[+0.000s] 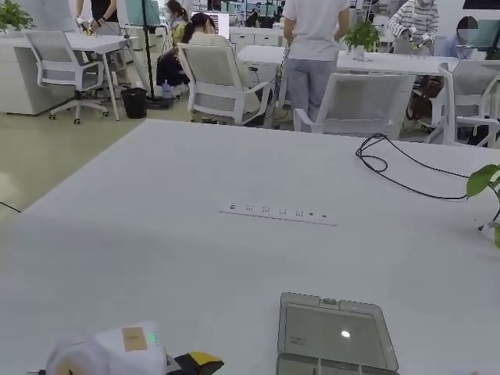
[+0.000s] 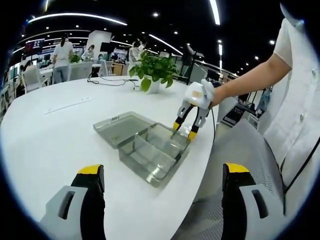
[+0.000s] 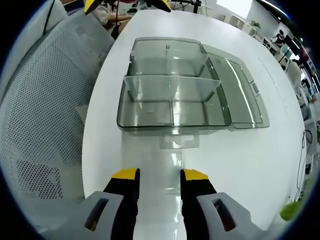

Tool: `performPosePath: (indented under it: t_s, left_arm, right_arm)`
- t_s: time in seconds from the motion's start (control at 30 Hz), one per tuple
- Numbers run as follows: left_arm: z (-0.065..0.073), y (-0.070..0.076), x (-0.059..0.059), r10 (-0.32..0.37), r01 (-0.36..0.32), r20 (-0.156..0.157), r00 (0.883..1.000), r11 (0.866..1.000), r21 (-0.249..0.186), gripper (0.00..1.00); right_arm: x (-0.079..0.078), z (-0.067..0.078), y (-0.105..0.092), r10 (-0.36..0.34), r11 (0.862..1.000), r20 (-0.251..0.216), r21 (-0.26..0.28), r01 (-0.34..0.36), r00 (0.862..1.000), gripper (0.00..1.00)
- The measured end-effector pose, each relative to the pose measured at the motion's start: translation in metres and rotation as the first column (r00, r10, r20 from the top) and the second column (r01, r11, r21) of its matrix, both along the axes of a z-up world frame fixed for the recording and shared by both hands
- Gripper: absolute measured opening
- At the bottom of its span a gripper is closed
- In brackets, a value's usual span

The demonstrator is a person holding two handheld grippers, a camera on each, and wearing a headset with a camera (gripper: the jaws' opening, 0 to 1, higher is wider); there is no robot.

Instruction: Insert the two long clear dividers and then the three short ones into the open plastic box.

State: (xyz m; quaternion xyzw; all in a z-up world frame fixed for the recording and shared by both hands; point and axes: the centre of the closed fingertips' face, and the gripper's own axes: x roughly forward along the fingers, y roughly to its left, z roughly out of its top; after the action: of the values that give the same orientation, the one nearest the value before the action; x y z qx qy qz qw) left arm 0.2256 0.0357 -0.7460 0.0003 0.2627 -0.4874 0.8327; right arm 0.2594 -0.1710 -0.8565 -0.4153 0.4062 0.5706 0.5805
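Observation:
The clear plastic box (image 3: 150, 107) lies open on the white table, its lid (image 3: 240, 90) flat beside it. One long clear divider (image 3: 172, 80) stands across the box, and a short one (image 3: 172, 112) meets it. My right gripper (image 3: 160, 175) hovers just short of the box's near rim and tab (image 3: 179, 142). Its jaws are narrowed, and a faint clear divider strip (image 3: 176, 165) seems to lie between them. In the left gripper view the right gripper (image 2: 184, 130) points down at the box (image 2: 152, 150). My left gripper (image 2: 162, 175) stands wide open, holding nothing, away from the box. The left gripper's yellow tip (image 1: 199, 361) shows low in the head view.
A potted plant (image 2: 152, 70) and a black cable (image 1: 391, 168) sit on the far side of the table, and a power strip (image 1: 277, 212) is set into its middle. A mesh chair (image 3: 45, 115) stands at the table edge. People and office chairs are behind.

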Motion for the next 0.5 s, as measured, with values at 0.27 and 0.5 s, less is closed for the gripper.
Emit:
performPosePath:
  t_s: [0.27, 0.5]
  left_arm:
    - [0.001, -0.001, 0.000, -0.002, 0.002, 0.001, 1.000, 1.000, -0.001, 1.00]
    - [0.006, -0.005, 0.003, -0.006, 0.006, 0.008, 1.000, 1.000, -0.006, 1.00]
  right_arm:
    - [0.004, 0.011, -0.006, -0.058, 0.998, 0.035, 0.018, 0.058, 0.998, 0.33]
    - [0.008, 0.033, -0.011, -0.123, 0.991, 0.082, 0.063, 0.118, 0.989, 0.33]
